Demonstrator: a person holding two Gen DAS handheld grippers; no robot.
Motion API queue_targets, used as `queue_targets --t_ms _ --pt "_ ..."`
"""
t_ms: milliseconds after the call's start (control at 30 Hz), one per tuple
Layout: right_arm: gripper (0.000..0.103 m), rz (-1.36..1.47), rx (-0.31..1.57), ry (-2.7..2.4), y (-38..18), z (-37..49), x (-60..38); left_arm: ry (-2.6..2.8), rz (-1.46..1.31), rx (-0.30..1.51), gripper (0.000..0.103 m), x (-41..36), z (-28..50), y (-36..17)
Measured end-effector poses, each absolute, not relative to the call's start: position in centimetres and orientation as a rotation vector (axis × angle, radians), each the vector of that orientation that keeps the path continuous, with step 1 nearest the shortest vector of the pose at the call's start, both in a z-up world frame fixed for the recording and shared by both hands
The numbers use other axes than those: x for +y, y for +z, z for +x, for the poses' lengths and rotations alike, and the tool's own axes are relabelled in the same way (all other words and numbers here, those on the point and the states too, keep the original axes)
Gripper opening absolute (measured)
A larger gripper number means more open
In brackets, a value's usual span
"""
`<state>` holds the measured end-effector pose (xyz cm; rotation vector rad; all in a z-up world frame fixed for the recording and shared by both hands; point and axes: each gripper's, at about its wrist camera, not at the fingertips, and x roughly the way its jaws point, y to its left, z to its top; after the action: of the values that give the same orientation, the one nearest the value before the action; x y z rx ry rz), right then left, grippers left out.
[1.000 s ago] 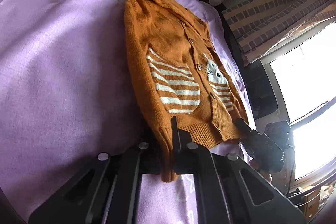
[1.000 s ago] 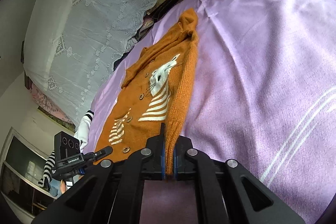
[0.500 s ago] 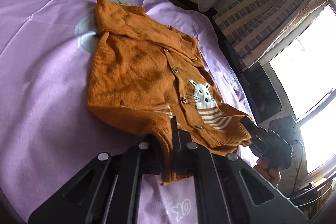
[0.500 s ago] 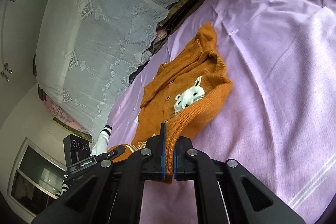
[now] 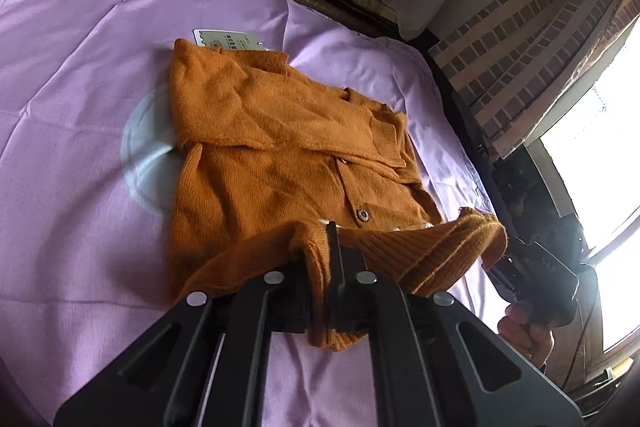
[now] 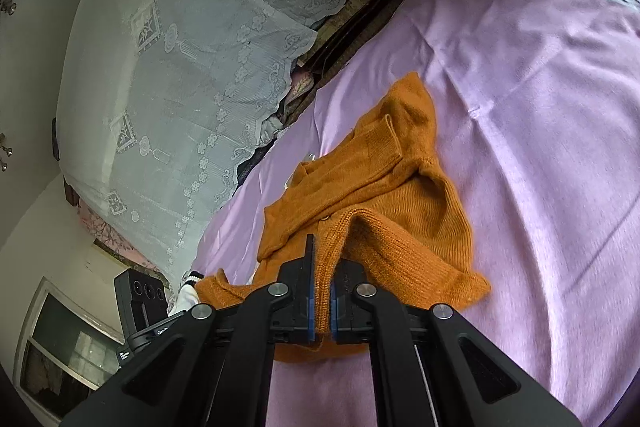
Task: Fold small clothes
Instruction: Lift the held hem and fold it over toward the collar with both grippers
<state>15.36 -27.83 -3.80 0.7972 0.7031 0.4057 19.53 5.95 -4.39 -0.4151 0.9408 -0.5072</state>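
Orange cardigan [image 5: 280, 155] lies on the purple bed sheet [image 5: 72, 107], hem lifted. Left tongs [image 5: 334, 251] clenched on hem; right tongs [image 6: 322, 267] likewise pinch the hem's other corner.

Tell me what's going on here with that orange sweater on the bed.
A person is folding a small orange cardigan on a purple bedsheet, using a handheld gripper in each hand. The left gripper and the right gripper are each shut on a corner of the ribbed bottom hem, lifting it up over the buttoned front toward the collar. The collar end lies flat, with a paper tag poking out.
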Motion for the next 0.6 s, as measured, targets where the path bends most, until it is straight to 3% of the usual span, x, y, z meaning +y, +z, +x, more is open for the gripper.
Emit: queue_targets --t_ms 600 --pt "0.005 0.809 0.702 0.360 -3.3 25.2 -28.5 -0.448 -0.476 0.916 0.005 6.8 28.6 -4.2"
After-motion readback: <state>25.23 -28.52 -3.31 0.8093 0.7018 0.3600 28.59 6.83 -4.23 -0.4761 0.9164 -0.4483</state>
